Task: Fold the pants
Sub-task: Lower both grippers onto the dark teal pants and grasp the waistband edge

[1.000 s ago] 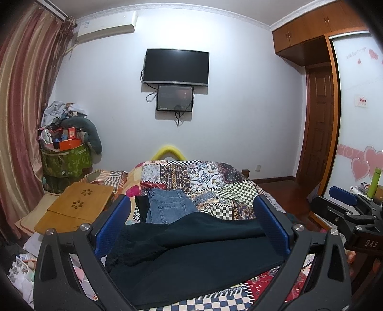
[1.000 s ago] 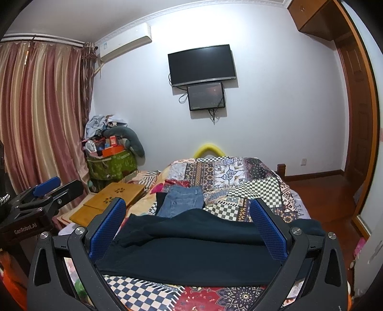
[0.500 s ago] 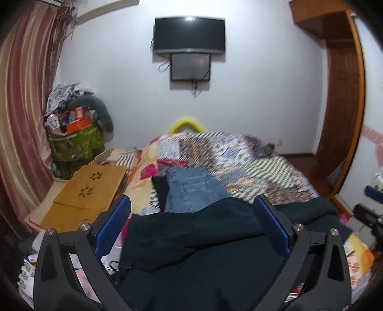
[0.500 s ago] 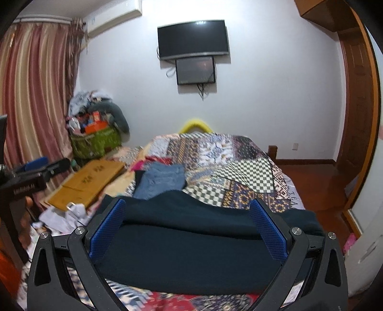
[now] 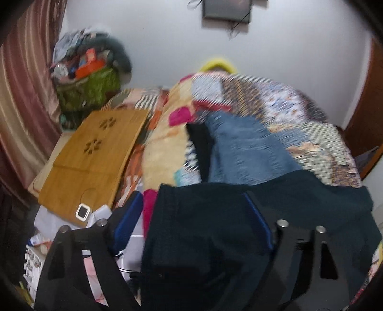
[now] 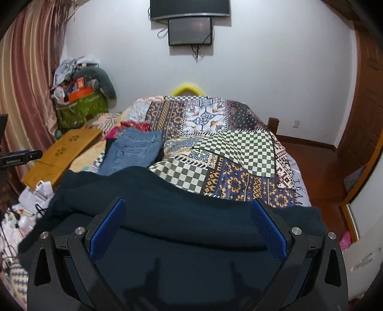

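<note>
a bed covered with a patchwork quilt [image 6: 229,153] of checks and floral panels fills the room, its far end near a white wall [image 6: 263,71] that carries a black wall-mounted television [image 6: 190,8] with a smaller dark screen [image 6: 190,31] under it. going left to right in the right wrist view: striped pink and gold curtains [image 6: 26,79], a green fabric basket piled with clutter [image 6: 80,108], a flat wooden lap desk with flower cut-outs [image 6: 62,155] beside the bed, folded blue denim jeans [image 6: 134,150] on the quilt, then a brown wooden door [image 6: 368,107]. the dark teal pants [image 6: 182,215] lie spread across the near edge of the bed, just in front of the jeans. the right gripper [image 6: 188,227] has its jaws spread wide, blue pads [image 6: 268,229] apart, low over the pants' cloth and grasping nothing. the left wrist view is motion-blurred; the left gripper [image 5: 198,222] also has its jaws spread wide, straddling the left end of the pants [image 5: 239,227], whether touching cannot be told. only this view shows a small white square device [image 5: 83,211] on the lap desk's [image 5: 95,153] near corner; only the right view shows the red-brown floor [image 6: 316,167] and the left gripper's side [image 6: 19,156] at the left edge.
</note>
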Tool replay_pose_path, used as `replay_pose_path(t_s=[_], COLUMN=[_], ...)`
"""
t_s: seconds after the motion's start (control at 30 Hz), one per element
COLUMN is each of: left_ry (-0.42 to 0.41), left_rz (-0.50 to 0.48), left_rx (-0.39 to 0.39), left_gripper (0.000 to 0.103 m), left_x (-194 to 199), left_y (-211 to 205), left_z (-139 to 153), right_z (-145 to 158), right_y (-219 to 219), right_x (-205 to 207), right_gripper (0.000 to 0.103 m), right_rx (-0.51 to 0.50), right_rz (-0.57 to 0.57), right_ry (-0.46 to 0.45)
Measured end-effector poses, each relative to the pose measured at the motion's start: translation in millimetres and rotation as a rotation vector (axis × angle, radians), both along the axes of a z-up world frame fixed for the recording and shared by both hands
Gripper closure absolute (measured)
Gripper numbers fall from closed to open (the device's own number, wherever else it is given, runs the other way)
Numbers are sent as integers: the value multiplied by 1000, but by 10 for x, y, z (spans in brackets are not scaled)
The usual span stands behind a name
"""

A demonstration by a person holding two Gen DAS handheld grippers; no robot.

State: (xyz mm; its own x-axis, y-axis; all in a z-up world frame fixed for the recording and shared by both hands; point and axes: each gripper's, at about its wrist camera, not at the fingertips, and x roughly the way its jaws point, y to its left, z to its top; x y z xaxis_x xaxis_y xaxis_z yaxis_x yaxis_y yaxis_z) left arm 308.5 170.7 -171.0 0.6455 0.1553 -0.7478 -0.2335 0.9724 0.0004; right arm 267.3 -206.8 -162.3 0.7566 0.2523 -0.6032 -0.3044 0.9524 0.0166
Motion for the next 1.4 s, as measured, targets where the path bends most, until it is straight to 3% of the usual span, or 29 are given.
replay_pose_path(t_s=[0.1,0.23,0.37,0.67,0.8,0.9,0.97,1.0,1.07,1.17,1.2,1.3,1.4], left_ry=[71,191,252,314,331,342,333,324,313,298,300,294,261], left_rz=[38,87,101,46,16,1,-4,1,13,13,9,-16,-23], left_rx=[-46,-184,-226,-260,-235,-196,-166,-148,-136,-152,-156,-154,-150], left_gripper=[36,53,53,54,54,53,54,62,69,82,94,95,95], left_x=[190,419,566,1018,1157,1192,1179,1161,1134,1088,1077,1025,896], left_y=[229,562,687,780,742,692,665,660,666,654,638,567,556], left_z=[-265,-721,-1028,-1266,-1341,-1381,-1371,-1358,-1345,-1309,-1299,-1234,-1058], right_z=[-106,-255,-407,-795,-917,-1010,-1037,-1030,-1024,-1031,-1032,-1033,-996], right_y=[27,40,63,325,561,741,832,853,884,930,953,979,998], right_x=[230,549,803,1447,1648,1711,1674,1663,1584,1510,1474,1444,1411], right_gripper=[2,11,12,14,15,24,26,29,51,71,74,88,94], right_rx=[-22,-32,-26,-76,-112,-118,-132,-140,-130,-121,-129,-133,-124], right_rz=[30,75,114,248,301,363,375,381,406,425,428,388,341], right_ry=[36,118,184,353,397,439,415,398,379,385,381,390,382])
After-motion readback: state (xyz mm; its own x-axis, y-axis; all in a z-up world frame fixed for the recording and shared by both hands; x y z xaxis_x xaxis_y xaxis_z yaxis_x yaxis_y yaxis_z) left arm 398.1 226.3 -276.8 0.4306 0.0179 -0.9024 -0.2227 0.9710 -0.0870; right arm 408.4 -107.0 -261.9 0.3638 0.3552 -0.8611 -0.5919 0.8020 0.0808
